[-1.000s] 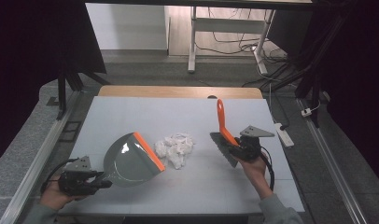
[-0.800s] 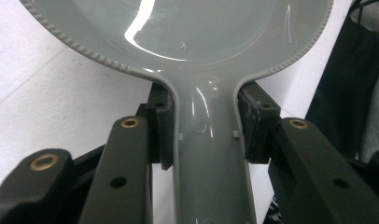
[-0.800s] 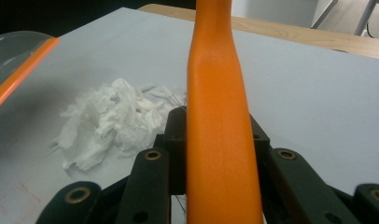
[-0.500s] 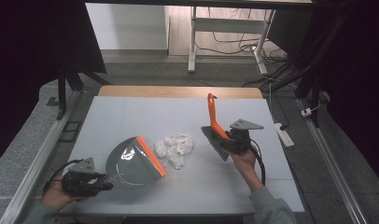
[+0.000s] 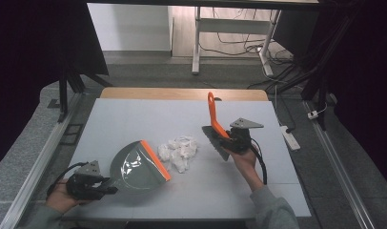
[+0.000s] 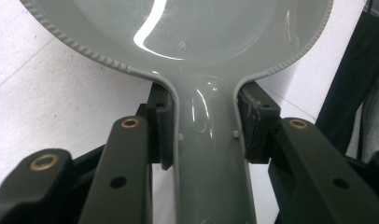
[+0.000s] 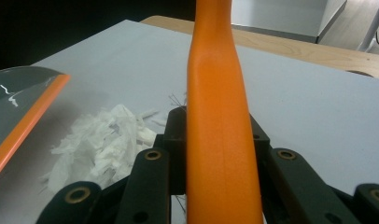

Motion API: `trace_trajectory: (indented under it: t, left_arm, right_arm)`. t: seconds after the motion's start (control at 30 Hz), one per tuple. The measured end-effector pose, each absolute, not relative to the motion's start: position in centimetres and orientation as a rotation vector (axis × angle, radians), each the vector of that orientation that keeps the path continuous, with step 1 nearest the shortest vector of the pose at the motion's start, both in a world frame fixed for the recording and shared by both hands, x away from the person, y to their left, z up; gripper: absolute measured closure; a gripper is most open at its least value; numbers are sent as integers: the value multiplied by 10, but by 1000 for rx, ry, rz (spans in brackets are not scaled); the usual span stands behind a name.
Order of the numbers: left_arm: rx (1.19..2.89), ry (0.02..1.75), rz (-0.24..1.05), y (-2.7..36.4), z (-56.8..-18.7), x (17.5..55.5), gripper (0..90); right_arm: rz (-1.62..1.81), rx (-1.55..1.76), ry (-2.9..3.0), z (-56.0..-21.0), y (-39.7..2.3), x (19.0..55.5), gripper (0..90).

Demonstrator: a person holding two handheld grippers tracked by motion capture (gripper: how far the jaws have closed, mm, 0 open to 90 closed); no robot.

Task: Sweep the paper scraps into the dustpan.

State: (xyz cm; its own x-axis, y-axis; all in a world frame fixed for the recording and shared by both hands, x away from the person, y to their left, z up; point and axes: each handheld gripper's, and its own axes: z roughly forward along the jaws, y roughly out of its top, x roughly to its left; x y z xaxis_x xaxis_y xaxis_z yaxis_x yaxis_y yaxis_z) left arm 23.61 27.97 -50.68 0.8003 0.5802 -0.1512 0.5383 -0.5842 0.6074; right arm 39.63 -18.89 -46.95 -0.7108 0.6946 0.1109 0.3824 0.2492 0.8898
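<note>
Item 1, lower left of the high view: left gripper, lying low on the table in the person's left hand. Its jaws are clamping the grey handle of the dustpan; in the left gripper view the handle is running up the centre of the frame, with a pad pressing on each side just below where the pan widens.

Item 2, lower centre-left: the dustpan itself is resting on the table, its orange lip facing right.

Item 3, centre: a heap of torn white paper is lying just beside the orange lip, between the pan and the brush.

Item 4, right of centre: right gripper, held in the right hand, is gripping a brush. Its orange handle is pointing up and away, its dark head tilting towards the table near the paper. In the right gripper view the handle is sitting squarely between the two black jaws, which are closing tight on it; the paper is showing at lower left.
</note>
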Motion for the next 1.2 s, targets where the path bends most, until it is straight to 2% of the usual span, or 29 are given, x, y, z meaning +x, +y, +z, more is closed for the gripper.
trace_trajectory:
  t: [0.43, 1.2]
  left_arm:
    - [2341, 839, 59, 278, -507, 235, 611]
    - [2369, 844, -6, 268, -519, 238, 611]
  right_arm:
    - [1389, 970, 2265, -477, -159, 407, 702]
    - [1324, 1018, 2273, -489, -139, 437, 702]
